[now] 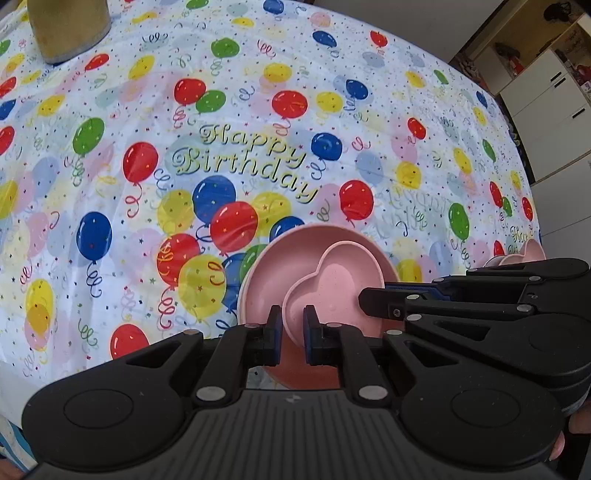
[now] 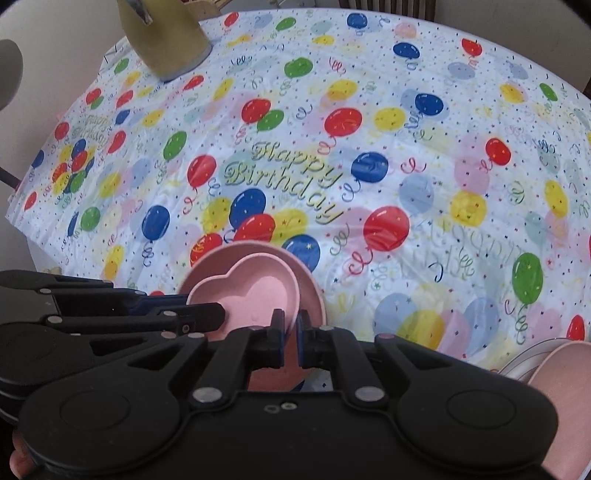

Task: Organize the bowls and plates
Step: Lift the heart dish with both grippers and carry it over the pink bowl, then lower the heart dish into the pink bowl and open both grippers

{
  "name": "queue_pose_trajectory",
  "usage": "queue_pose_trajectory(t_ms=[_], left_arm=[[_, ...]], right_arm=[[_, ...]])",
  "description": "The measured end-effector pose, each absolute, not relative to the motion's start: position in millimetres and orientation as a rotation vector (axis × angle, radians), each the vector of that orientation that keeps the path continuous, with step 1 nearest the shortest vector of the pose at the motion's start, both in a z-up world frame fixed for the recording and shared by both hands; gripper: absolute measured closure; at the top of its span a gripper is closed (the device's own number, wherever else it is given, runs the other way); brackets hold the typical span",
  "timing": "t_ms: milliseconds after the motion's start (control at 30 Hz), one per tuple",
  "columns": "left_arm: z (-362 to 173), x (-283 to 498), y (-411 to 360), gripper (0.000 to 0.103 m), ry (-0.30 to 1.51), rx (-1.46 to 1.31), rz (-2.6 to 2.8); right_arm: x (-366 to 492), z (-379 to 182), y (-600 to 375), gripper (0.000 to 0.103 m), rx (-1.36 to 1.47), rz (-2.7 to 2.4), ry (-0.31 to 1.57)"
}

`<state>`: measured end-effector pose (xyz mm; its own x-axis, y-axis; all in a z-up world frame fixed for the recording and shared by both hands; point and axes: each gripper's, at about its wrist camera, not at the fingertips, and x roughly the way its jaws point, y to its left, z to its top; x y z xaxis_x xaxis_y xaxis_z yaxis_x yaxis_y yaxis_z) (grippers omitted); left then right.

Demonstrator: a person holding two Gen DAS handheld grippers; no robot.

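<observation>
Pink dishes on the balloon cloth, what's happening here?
A person is sorting pink dishes with two handheld grippers. Both grippers, the left gripper and the right gripper, are closed down around the near rim of a heart bowl, one from each side. The heart bowl sits nested inside a round bowl on the tablecloth. More pink dishes wait at the table's right edge. A yellow jug stands at the far side.

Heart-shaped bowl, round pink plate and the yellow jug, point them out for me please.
heart-shaped bowl (image 2: 258,291), right wrist view, on its flat inner floor.
round pink plate (image 1: 284,266), left wrist view, on its bare inner surface left of the heart.
yellow jug (image 2: 173,44), right wrist view, on its lower body.
</observation>
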<state>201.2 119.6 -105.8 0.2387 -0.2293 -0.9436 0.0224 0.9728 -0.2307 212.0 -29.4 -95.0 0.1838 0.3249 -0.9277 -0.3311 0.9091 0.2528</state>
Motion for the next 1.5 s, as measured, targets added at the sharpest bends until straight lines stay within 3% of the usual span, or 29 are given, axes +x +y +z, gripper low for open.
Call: queue_pose_trajectory(t_ms=[300,900,1067,1267,1433,1500], left_arm=[[-117,201,123,0.092,1.330,-0.200,-0.165],[-99,186,127,0.092,1.209,-0.220,-0.175],[-85,174,124,0.092,1.144,-0.194,-0.187],[-71,162,121,0.091,1.098,-0.186,-0.184],[-63,153,120,0.074,1.066,-0.195,-0.162],[-61,150,119,0.073,1.057,-0.199,-0.151]], right_arm=[[210,-109,-24,0.097,-0.018,0.449,1.326],[208,-97,-36,0.080,0.059,0.480,1.322],[203,-81,-43,0.065,0.054,0.520,1.272],[194,-66,-51,0.055,0.026,0.570,1.216],[186,-57,-58,0.045,0.004,0.594,1.167],[184,-54,-62,0.041,0.001,0.597,1.152]])
